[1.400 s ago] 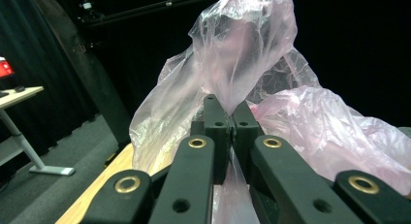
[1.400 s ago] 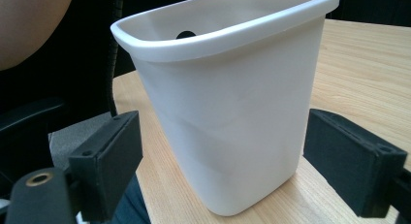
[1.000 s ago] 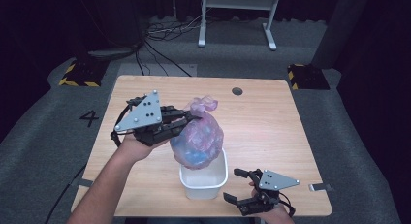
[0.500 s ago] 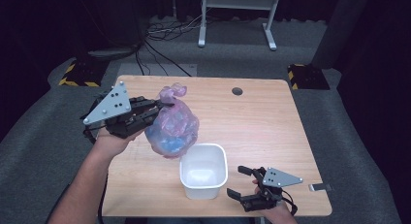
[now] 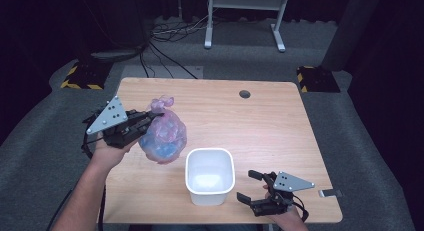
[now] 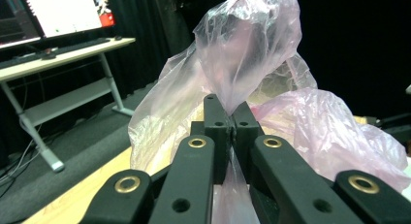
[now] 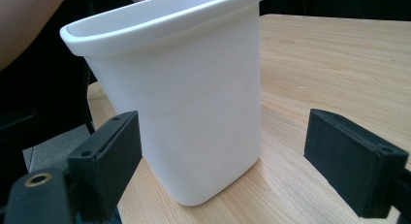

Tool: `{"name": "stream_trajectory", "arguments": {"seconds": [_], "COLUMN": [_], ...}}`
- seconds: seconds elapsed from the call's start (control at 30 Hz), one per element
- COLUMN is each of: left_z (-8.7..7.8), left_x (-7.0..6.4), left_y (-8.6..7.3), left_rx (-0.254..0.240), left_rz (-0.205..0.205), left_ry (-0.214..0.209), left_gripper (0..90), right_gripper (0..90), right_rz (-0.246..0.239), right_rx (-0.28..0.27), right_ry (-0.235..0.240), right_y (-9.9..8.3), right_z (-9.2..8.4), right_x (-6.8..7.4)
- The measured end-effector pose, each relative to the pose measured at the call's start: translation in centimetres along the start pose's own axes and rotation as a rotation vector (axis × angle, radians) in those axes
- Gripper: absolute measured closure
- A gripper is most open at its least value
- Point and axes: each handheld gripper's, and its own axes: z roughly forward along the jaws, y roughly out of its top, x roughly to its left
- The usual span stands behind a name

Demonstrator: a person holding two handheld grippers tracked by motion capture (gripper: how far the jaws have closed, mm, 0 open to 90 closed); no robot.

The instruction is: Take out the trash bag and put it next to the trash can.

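Two grippers in play, one loaded and one idle. Nearest, at the lower right of the high view, my right gripper (image 5: 253,186) rests low on the desk (image 5: 280,126), jaws standing well apart with nothing between the pads; in the right gripper view the white bin (image 7: 179,103) stands upright just ahead of them, not touched. In the high view that bin (image 5: 210,175) sits at lower centre, its inside looking bare.

Farther up and to the left, my left gripper (image 5: 145,122) has its jaws clamped together on the gathered neck of the pink plastic bag (image 6: 242,78). The bag (image 5: 164,136) hangs left of the bin, its belly over the wood, something blue showing through the film; whether its bottom touches the wood I cannot tell.

Judgement: step in hand is setting the bag down clear of the bin. To do it well: keep the neck pinched until the weight rests on the desk, lower straight, avoid brushing the bin rim, then part the jaws. Right gripper ready to steady the bin if nudged.
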Motion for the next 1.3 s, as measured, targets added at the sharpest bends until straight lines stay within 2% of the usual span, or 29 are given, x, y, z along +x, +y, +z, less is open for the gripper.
{"name": "stream_trajectory", "arguments": {"seconds": [0.17,0.47,0.53,0.7,0.77,0.9,1.03,1.3], "left_z": [0.2,1.2,1.5,2.6,3.0,3.9,4.4,4.2], "left_x": [0.0,0.0,-0.2,-0.3,-0.2,0.0,0.1,0.1], "left_y": [-1.4,-4.4,-4.9,-6.3,-6.9,-8.1,-8.9,-8.9], "left_rx": [0.026,0.08,0.096,0.169,0.19,0.27,0.301,0.266], "left_rz": [-0.014,-0.063,-0.06,-0.074,-0.096,-0.118,-0.14,-0.139], "left_ry": [0.008,0.012,0.025,0.044,0.044,0.076,0.083,0.103], "left_gripper": [88.5,88.5,88.5,88.5,88.5,88.5,88.5,85.1], "right_gripper": [13.3,13.1,13.1,13.1,13.1,13.1,13.1,13.0], "right_rz": [0.002,0.004,0.007,0.009,0.01,0.009,0.013,0.014], "right_rx": [-0.007,-0.013,-0.014,-0.013,-0.012,-0.015,-0.013,-0.01], "right_ry": [0.001,-0.005,-0.006,-0.007,-0.008,-0.01,-0.014,-0.015], "right_y": [0.1,0.1,0.0,0.0,0.0,-0.1,-0.1,-0.1], "right_z": [-0.2,-0.6,-0.6,-0.6,-0.7,-0.8,-0.9,-0.8], "right_x": [0.0,0.1,0.0,0.0,-0.1,-0.1,-0.1,-0.2]}}
